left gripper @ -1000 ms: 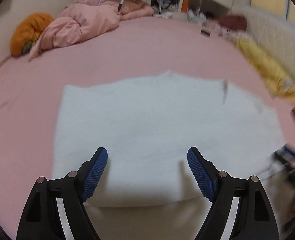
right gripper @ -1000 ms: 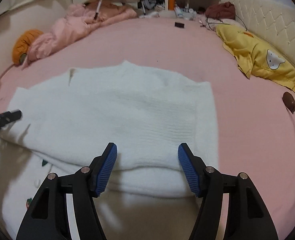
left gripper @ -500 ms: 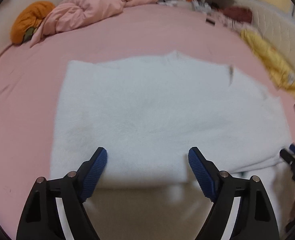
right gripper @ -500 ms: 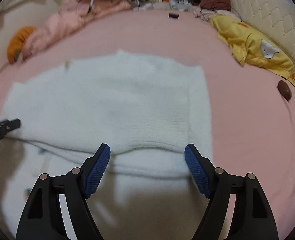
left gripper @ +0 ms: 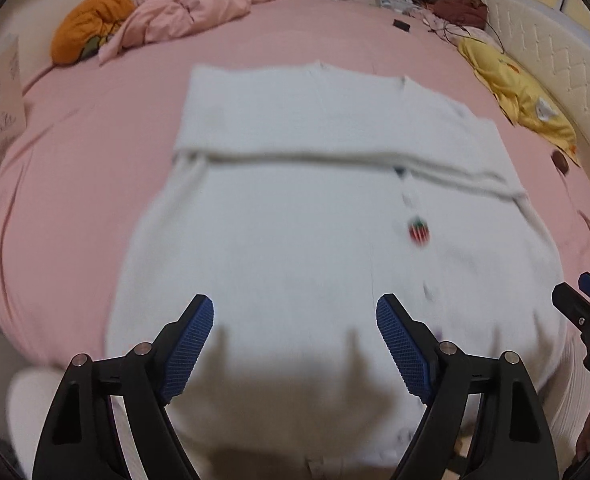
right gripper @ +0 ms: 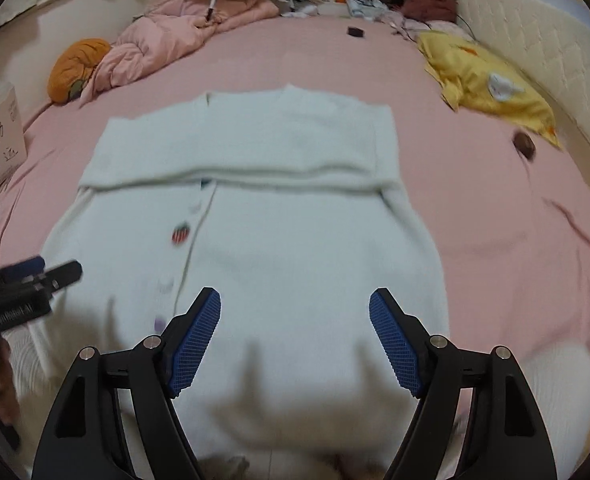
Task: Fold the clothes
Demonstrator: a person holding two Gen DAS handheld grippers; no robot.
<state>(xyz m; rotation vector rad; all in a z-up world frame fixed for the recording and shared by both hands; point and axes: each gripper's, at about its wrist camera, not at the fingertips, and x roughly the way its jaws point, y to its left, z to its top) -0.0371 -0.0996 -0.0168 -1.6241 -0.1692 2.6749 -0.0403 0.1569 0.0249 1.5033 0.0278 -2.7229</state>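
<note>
Cardigan (left gripper: 295,240): white, soft fuzzy knit, flat on the pink bed (left gripper: 95,160). Far part lies doubled over in a band across its width; button placket with a strawberry button (right gripper: 181,232) runs toward the cameras, marking the long axis. Near hem lies directly under and ahead of both grippers. Left gripper (left gripper: 295,344) and right gripper (right gripper: 295,336): side by side, equally near, jaws spread wide, holding nothing. Blue ribbed pads.
</note>
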